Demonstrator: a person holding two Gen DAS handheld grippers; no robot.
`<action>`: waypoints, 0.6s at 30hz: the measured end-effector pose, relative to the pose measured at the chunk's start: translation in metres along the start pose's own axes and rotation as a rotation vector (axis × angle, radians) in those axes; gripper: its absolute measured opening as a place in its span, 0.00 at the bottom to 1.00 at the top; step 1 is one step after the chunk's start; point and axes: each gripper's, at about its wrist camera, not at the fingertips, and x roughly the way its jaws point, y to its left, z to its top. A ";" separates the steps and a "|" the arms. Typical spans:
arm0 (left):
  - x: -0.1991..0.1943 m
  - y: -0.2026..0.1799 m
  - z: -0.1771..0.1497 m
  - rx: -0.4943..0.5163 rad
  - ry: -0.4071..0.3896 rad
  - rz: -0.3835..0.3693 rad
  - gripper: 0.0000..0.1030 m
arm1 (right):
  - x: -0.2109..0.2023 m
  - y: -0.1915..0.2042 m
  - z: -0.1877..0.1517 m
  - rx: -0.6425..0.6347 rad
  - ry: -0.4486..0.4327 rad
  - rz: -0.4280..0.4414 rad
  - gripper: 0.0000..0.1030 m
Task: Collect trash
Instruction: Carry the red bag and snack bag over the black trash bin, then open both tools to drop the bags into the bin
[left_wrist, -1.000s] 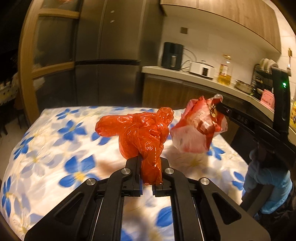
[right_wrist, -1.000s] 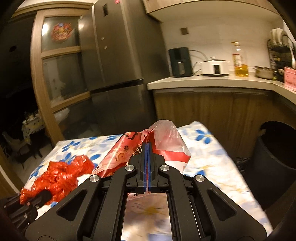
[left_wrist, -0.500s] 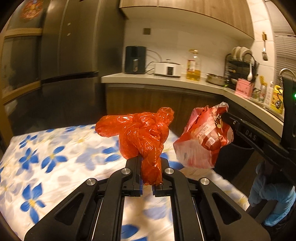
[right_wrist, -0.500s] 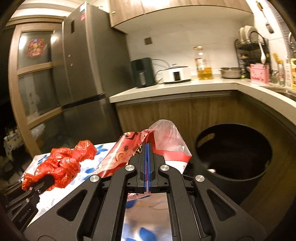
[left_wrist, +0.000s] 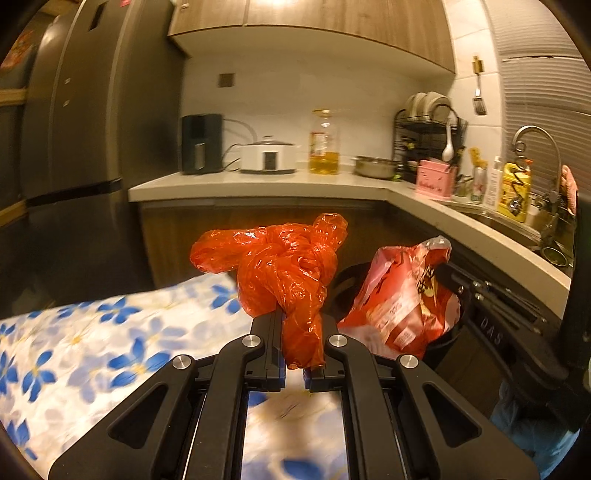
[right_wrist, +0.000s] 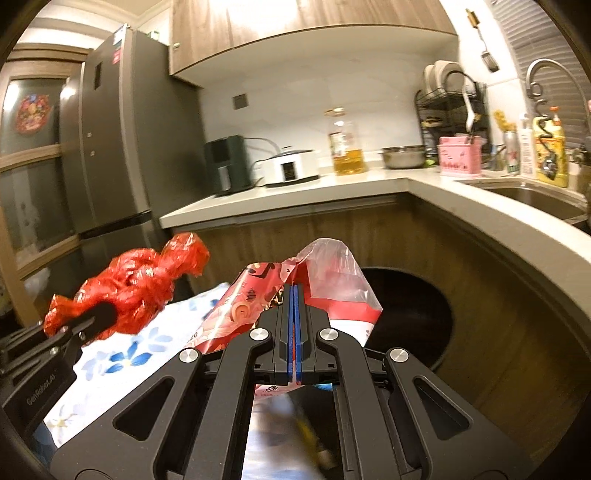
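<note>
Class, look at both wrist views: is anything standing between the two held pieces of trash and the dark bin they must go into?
Nothing visible does. The right claw holds the snack wrapper right before the open black bin. The left claw holds the red plastic bag over the flowered table's edge, with only the wrapper beside its path.
</note>
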 end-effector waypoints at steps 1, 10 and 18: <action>0.005 -0.007 0.003 0.006 -0.004 -0.013 0.06 | 0.000 -0.005 0.001 0.001 -0.004 -0.011 0.01; 0.055 -0.051 0.020 0.019 -0.013 -0.111 0.06 | 0.010 -0.058 0.017 0.018 -0.032 -0.114 0.01; 0.091 -0.069 0.021 0.012 -0.006 -0.171 0.06 | 0.030 -0.076 0.023 -0.005 -0.029 -0.151 0.01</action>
